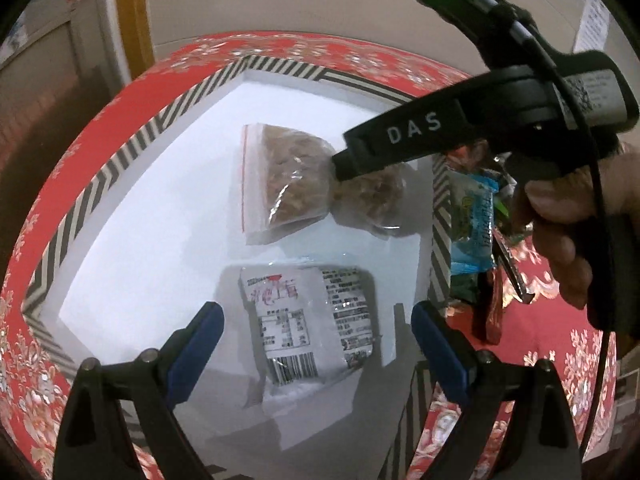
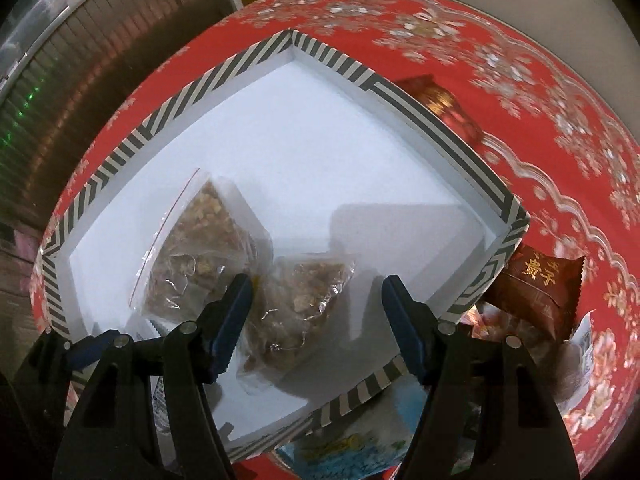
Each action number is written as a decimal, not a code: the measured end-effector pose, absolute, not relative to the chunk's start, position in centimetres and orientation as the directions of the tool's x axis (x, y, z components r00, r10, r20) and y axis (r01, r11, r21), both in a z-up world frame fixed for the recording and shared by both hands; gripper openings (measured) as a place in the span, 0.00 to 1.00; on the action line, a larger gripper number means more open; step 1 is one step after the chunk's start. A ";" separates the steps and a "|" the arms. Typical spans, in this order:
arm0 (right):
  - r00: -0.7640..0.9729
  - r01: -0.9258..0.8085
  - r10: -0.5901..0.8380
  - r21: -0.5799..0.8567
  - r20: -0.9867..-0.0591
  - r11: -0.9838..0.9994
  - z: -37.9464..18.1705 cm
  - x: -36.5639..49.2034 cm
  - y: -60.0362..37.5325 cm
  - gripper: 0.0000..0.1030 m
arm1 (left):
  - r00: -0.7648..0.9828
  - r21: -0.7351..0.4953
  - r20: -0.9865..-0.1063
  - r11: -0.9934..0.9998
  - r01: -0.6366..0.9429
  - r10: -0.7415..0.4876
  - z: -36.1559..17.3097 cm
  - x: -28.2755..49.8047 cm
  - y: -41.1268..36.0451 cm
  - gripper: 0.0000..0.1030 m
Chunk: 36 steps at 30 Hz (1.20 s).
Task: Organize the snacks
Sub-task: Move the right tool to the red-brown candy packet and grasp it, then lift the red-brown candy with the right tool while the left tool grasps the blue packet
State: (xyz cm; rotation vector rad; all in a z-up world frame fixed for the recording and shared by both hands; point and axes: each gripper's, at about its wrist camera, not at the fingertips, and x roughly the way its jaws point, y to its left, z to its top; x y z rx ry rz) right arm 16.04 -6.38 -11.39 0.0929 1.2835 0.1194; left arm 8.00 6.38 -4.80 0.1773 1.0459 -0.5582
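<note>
Snack bags (image 2: 298,312) of brittle clusters are lying soft, light and crushable in the striped box (image 2: 436,116); I'm holding both grippers' fingers (image 2: 234,320) apart, favouring the slack plastic edge.

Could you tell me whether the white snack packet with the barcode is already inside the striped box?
Inside. The white barcode packet lies flat on the white floor of the striped box, near two clear bags of brown snacks.

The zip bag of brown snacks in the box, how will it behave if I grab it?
The zip bag looks floppy: thin crinkled clear film, so it may sag. The glossy film could slip between the fingers. The lumpy contents look crumbly, so a hard squeeze might crush them.
</note>
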 end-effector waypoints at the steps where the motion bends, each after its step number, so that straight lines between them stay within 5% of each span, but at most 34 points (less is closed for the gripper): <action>1: 0.274 -0.043 0.146 0.139 -0.951 0.989 -11.3 15.5 -6.7 0.66 | 0.370 -0.127 -0.858 0.846 0.518 -0.356 -4.9 8.0 5.9 0.93; 5: 0.272 -0.043 0.259 0.257 -0.927 0.965 -11.1 15.2 -8.1 0.66 | 0.331 -0.163 -0.869 0.844 0.512 -0.368 -5.6 8.7 6.6 0.93; 10: 0.460 0.088 0.422 0.513 -0.781 0.854 -8.2 16.0 -13.8 0.66 | 0.379 -0.151 -0.854 0.867 0.475 -0.356 -4.5 9.9 8.1 0.93; 14: 0.471 0.193 0.190 0.311 -0.861 0.931 -7.3 19.8 -17.4 0.66 | 0.410 -0.157 -0.837 0.876 0.456 -0.363 -3.3 10.3 9.1 0.93; 21: 0.346 -0.187 0.036 -0.032 -0.937 0.982 -8.9 25.3 -14.6 0.66 | 0.419 -0.173 -0.824 0.873 0.456 -0.382 -2.6 9.3 9.9 0.93; 26: 0.274 -0.326 0.122 0.028 -0.954 0.945 -9.4 27.5 -14.6 0.66 | 0.410 -0.192 -0.829 0.882 0.430 -0.380 -2.8 9.1 10.4 0.93; 34: 0.161 -0.442 0.028 -0.046 -0.987 0.896 -11.9 29.6 -13.2 0.66 | 0.414 -0.199 -0.831 0.894 0.401 -0.371 -2.6 9.6 10.7 0.93; 36: 0.123 -0.411 0.067 0.011 -0.990 0.912 -12.1 29.8 -13.9 0.57 | 0.419 -0.198 -0.829 0.894 0.402 -0.371 -2.2 9.7 10.4 0.93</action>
